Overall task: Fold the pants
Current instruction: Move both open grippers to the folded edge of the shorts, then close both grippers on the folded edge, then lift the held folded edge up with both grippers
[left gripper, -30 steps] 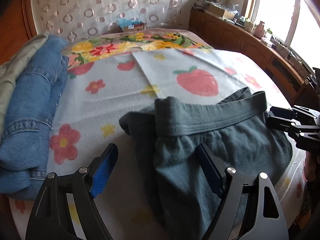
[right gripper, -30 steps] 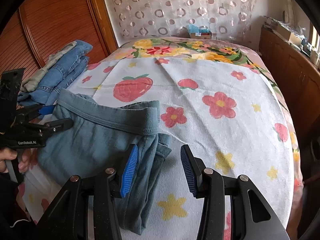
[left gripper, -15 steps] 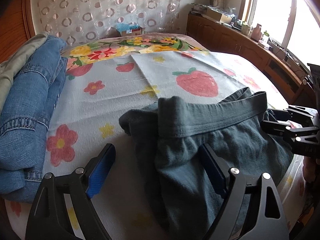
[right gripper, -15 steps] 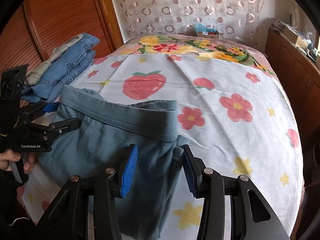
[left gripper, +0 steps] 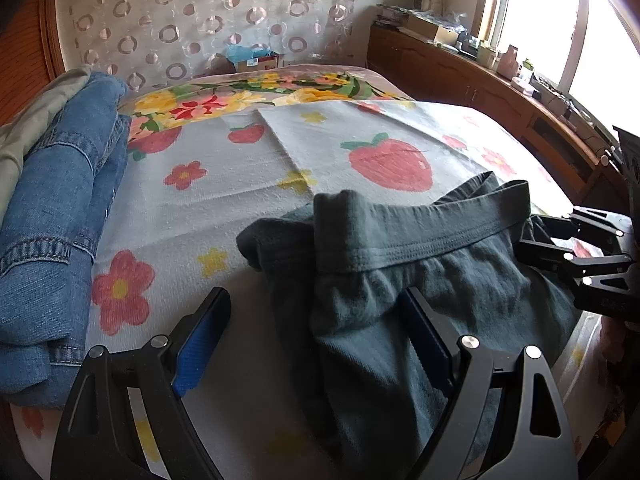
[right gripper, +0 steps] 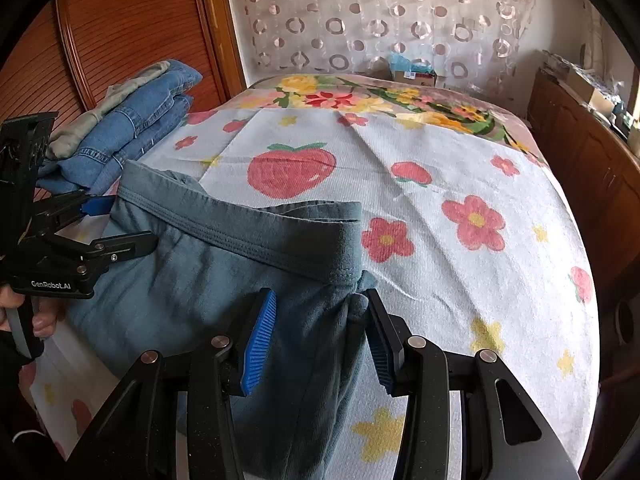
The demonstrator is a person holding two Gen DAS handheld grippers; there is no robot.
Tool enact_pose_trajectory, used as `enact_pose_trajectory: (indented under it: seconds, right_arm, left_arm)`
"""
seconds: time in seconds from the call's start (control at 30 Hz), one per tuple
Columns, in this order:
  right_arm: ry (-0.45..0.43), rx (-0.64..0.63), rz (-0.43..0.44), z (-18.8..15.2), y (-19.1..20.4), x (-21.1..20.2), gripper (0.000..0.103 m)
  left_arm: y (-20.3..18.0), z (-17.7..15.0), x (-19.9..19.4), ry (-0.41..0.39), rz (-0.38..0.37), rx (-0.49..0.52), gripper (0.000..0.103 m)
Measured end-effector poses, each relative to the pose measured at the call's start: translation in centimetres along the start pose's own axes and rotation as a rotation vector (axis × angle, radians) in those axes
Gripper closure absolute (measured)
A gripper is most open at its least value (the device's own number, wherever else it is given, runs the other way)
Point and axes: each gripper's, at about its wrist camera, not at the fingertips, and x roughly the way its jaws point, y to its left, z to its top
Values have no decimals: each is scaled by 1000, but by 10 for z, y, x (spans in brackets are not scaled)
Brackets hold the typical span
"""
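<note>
Grey-teal pants lie bunched on the flowered bed cover, waistband toward the headboard. In its own view, my left gripper stands wide open low over the pants' left side: its right finger rests on the cloth, its left finger over bare cover. In the right wrist view, the left gripper sits at the pants' far left edge. My right gripper is open, with the pants' folded right edge lying between its blue pads. The right gripper also shows at the waistband's right end.
Folded blue jeans with a pale garment on top lie along the bed's left side. A wooden wardrobe stands behind them. A low wooden cabinet with clutter runs under the window on the right. A hand holds the left gripper.
My right gripper has moved forward over the pants, so the folded edge that lay beside its left finger now sits between both fingers. The left gripper has stayed where it was.
</note>
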Motion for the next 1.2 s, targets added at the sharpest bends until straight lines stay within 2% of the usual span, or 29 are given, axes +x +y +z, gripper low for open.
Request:
enact_pose_trajectory:
  seconds: [0.27,0.5,0.57,0.73,0.83,0.97,1.2]
  right_arm:
    - [-6,3,8,-1,-3,-2,59]
    - [-11,6,14,-2,-5,-3,60]
    - [-12,4,10,-2,-6,-3,63]
    - [-8,-4,30,-1,-4,-4,84]
    - [-11,-14,27,-1,-2,-5,88]
    - [-27,-17,27,-2,-1,-9,91]
    - [-90,-20,24,0,3,-32,93]
  left_arm:
    - [4,3,-3,-8,-67,-49,37]
    - [-1,5,-1,-12,-93,-43,52]
    - [-2,4,-2,-16,-87,-33,55]
    - [-8,3,-6,-25,-100,-18,70]
    - [-9,3,-11,-38,-99,-10,80]
    - [-8,3,-21,-61,-116,-11,86]
    - [-17,6,-43,-119,-126,13,90]
